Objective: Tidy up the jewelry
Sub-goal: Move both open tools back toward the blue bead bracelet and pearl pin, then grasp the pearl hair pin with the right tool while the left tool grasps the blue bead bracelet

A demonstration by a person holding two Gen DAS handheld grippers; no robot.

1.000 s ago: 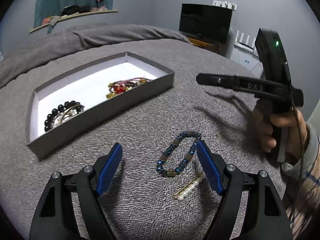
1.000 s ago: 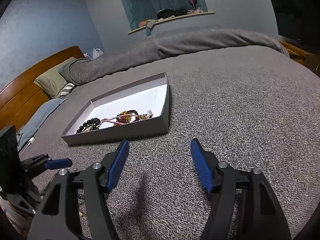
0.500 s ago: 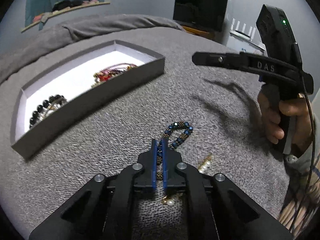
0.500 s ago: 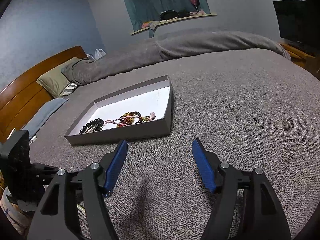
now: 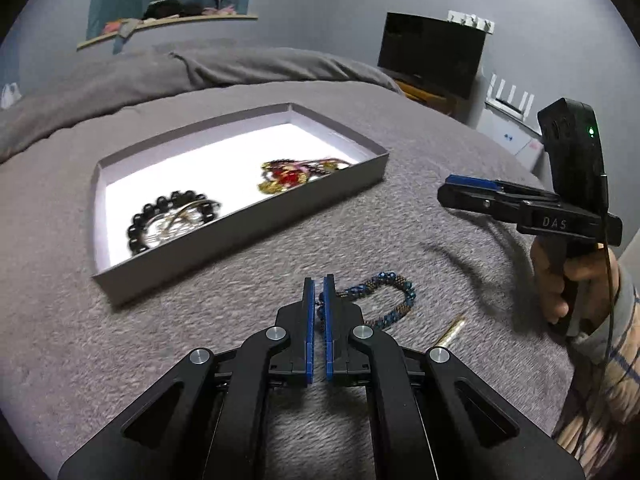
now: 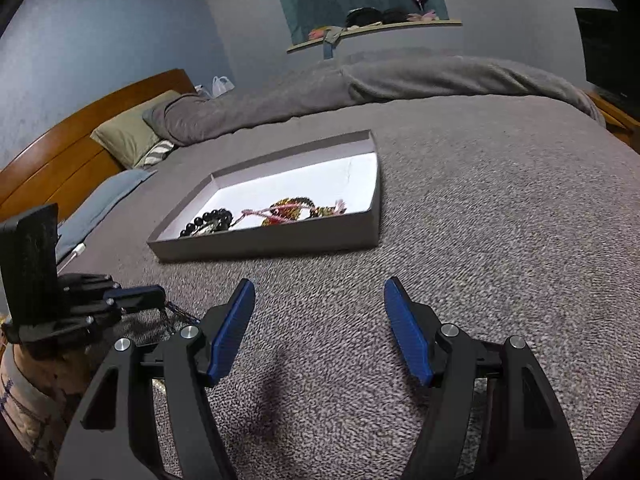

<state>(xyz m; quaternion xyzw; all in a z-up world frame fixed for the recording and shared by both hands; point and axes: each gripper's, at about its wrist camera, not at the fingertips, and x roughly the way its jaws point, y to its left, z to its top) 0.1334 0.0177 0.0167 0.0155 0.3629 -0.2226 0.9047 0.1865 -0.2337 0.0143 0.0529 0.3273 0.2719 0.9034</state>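
Observation:
My left gripper (image 5: 318, 284) is shut on a blue and bronze beaded bracelet (image 5: 394, 294), whose loop trails to the right of the pads. In the right wrist view that bracelet (image 6: 178, 312) hangs from the left gripper (image 6: 154, 294) just above the blanket. A grey tray (image 5: 240, 236) with a white floor lies ahead, holding a black bead bracelet (image 5: 172, 216) and red and gold jewelry (image 5: 296, 172). A gold hair pin (image 5: 452, 330) lies right of the bracelet, partly hidden. My right gripper (image 6: 320, 300) stands open over bare blanket, short of the tray (image 6: 264, 246).
Everything rests on a bed with a grey knitted blanket (image 6: 500, 240). A rolled duvet (image 5: 240, 68) lies behind the tray. A pillow (image 6: 128, 136) and wooden headboard (image 6: 60, 152) are at the left. A dark screen (image 5: 432, 52) stands beyond the bed's far right.
The left gripper's jaws closed on the blue bracelet, then drew back and up slightly with it, uncovering more of the tray. The right gripper has stayed open and nearly still.

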